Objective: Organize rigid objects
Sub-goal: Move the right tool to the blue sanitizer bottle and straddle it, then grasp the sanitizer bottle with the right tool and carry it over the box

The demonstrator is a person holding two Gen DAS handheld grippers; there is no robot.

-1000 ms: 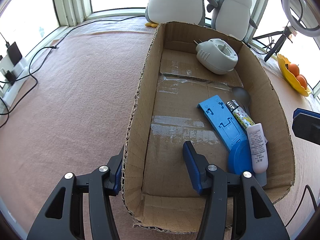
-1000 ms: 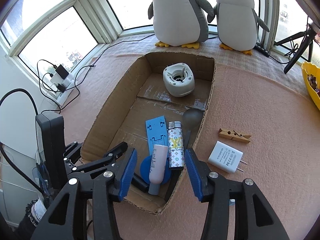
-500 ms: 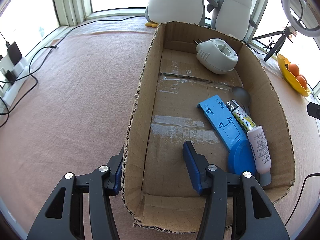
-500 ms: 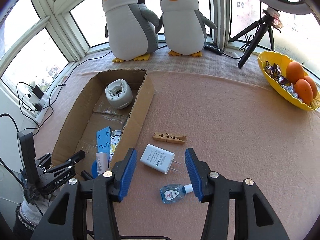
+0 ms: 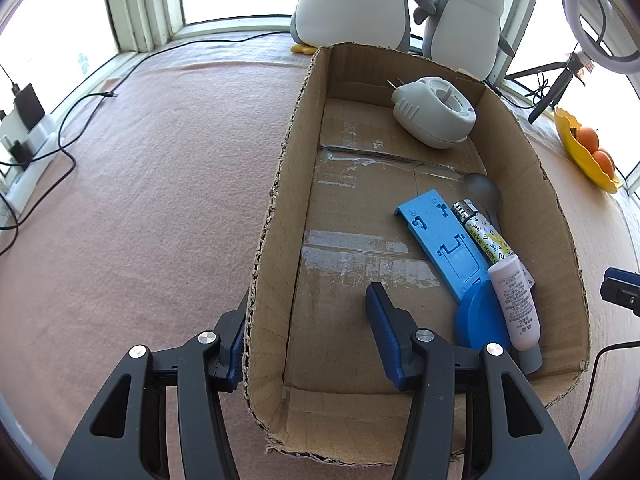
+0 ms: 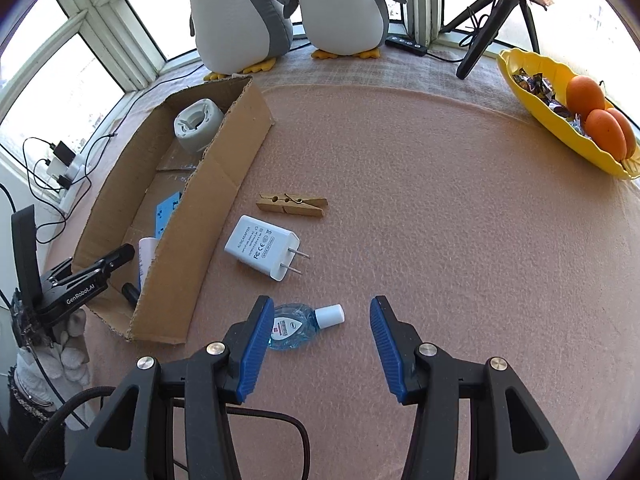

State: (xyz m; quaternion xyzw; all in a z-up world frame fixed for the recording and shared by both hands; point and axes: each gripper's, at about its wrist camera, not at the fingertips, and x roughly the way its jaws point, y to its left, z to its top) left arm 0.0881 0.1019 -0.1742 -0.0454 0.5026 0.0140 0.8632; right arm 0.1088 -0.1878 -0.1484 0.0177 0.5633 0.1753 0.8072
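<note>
A cardboard box (image 5: 288, 184) holds a white round plug device (image 5: 434, 114), a blue plastic stand (image 5: 440, 244), a patterned lighter (image 5: 482, 236), a grey spoon (image 5: 484, 190) and a white tube (image 5: 516, 306). My left gripper (image 5: 308, 328) is open, straddling the box's left wall. My right gripper (image 6: 318, 336) is open and empty over the mat, with a small clear blue bottle (image 6: 300, 322) just by its left finger. A white power adapter (image 6: 262, 246) and a wooden clothespin (image 6: 292, 204) lie on the mat beside the box (image 6: 224, 184).
A yellow bowl (image 6: 532, 108) with oranges sits at the far right. Two plush penguins (image 6: 340, 4) and a tripod (image 6: 488, 28) stand at the back by the window. Cables and a power strip (image 5: 28, 144) lie at the left. The left gripper shows in the right wrist view (image 6: 80, 280).
My right gripper has swung right, away from the box, and come down over the mat near the small blue bottle. The left gripper has not moved.
</note>
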